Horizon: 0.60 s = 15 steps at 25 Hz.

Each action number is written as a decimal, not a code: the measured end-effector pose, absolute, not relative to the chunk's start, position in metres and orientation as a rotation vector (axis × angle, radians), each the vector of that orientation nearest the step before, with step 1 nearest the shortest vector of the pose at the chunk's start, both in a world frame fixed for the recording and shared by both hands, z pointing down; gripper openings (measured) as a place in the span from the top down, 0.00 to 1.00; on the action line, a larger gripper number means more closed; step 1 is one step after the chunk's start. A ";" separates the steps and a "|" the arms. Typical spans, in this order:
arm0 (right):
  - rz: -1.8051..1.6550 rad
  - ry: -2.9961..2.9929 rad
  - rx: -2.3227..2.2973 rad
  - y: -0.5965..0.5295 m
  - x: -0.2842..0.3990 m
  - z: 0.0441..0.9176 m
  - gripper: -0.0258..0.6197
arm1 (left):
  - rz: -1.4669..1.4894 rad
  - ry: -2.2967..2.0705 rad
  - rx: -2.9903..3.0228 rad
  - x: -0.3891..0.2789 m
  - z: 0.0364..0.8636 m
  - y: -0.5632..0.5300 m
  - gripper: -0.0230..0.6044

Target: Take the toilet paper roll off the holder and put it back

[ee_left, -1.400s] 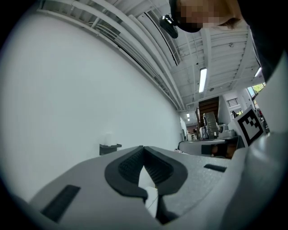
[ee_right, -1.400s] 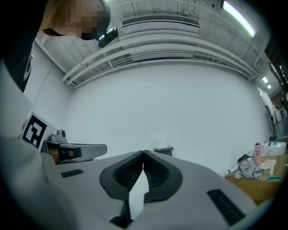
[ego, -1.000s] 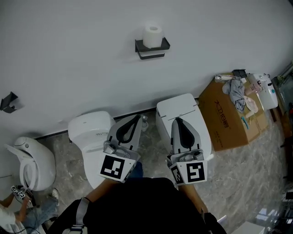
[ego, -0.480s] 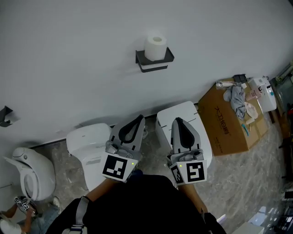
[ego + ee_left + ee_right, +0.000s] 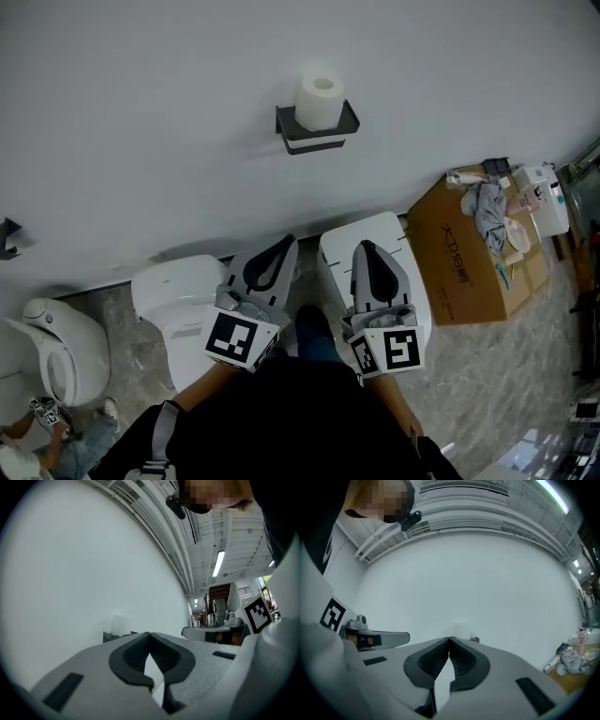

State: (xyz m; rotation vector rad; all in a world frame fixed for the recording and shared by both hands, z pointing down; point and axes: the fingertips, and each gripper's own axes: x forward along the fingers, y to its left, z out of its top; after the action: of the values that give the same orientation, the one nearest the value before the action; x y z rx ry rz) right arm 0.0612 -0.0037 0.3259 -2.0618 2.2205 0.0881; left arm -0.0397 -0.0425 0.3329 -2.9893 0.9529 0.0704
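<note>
Head view: toilet paper roll upright on holder; left claw and right claw closed, empty.

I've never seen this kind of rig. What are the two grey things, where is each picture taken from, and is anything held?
A person holds a two-jaw tool in each hand: the left tool and the right tool, each with a marker cube. The downward picture comes from a camera on the person's head. The other two come from cameras riding on each tool, looking along its jaws. Both tools are shut and hold nothing. Ahead on the white wall, the toilet paper roll stands on its black holder, untouched. On the floor below stand white toilets and a cardboard box with clutter on it.
</note>
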 end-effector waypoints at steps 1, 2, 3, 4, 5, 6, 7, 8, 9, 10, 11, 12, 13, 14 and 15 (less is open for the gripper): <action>0.088 2.236 -2.042 -0.011 0.062 0.326 0.92 | 0.079 0.962 -2.984 -0.038 0.332 -0.049 0.95; 0.093 2.253 -2.021 -0.019 0.063 0.325 0.92 | 0.084 0.979 -2.975 -0.037 0.330 -0.056 0.95; 0.101 2.271 -1.999 -0.028 0.064 0.323 0.92 | 0.090 1.002 -2.963 -0.036 0.329 -0.064 0.95; 0.112 2.287 -1.980 -0.038 0.067 0.321 0.92 | 0.096 1.024 -2.950 -0.034 0.327 -0.072 0.95; 0.124 2.300 -1.963 -0.047 0.070 0.318 0.92 | 0.103 1.044 -2.939 -0.031 0.326 -0.080 0.95; 0.133 2.311 -1.950 -0.057 0.074 0.316 0.92 | 0.107 1.062 -2.932 -0.029 0.325 -0.088 0.95; 0.140 2.320 -1.938 -0.066 0.078 0.314 0.92 | 0.106 1.080 -2.929 -0.026 0.325 -0.095 0.95; 0.143 2.328 -1.925 -0.075 0.081 0.313 0.92 | 0.102 1.100 -2.928 -0.023 0.325 -0.102 0.95; 0.144 2.338 -1.912 -0.083 0.085 0.312 0.92 | 0.102 1.117 -2.923 -0.020 0.325 -0.108 0.95; 0.145 2.349 -1.898 -0.092 0.087 0.311 0.92 | 0.113 1.127 -2.913 -0.017 0.323 -0.115 0.95; 0.147 2.360 -1.885 -0.100 0.090 0.311 0.92 | 0.125 1.132 -2.902 -0.013 0.322 -0.122 0.95; 0.148 2.368 -1.873 -0.109 0.093 0.311 0.92 | 0.132 1.139 -2.894 -0.010 0.321 -0.128 0.95; 0.150 2.375 -1.863 -0.117 0.096 0.310 0.92 | 0.136 1.148 -2.890 -0.007 0.320 -0.135 0.95; 0.149 2.383 -1.852 -0.124 0.099 0.310 0.92 | 0.139 1.160 -2.888 -0.004 0.320 -0.142 0.95; 0.147 2.392 -1.841 -0.131 0.101 0.310 0.92 | 0.144 1.173 -2.884 -0.002 0.320 -0.147 0.95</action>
State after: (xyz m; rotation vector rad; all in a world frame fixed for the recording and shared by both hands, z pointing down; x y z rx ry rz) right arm 0.1015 -0.1314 0.3097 -1.8415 2.3918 0.1472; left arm -0.0016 -0.1474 0.3195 -2.8840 1.1729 0.1438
